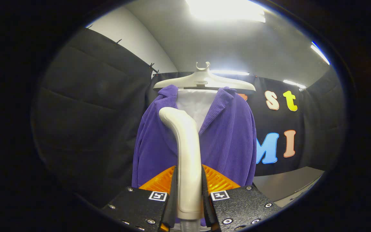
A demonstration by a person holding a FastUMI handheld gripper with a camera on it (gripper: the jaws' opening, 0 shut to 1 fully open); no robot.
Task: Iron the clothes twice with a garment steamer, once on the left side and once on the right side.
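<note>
A purple ribbed jacket (230, 138) hangs on a pale hanger (204, 80) straight ahead, with a white board (195, 104) showing at its open collar. My gripper (188, 190) is shut on the cream handle of the garment steamer (187, 151), which rises between the fingers and curves at its top toward the jacket's left lapel. The steamer head sits close to the cloth near the collar; contact is hidden behind the handle.
The black cloth booth wall (101, 122) stands behind and to both sides of the jacket. A grey surface (288, 185) lies low on the right, beyond the fingers. Bright ceiling lights (227, 11) glare overhead.
</note>
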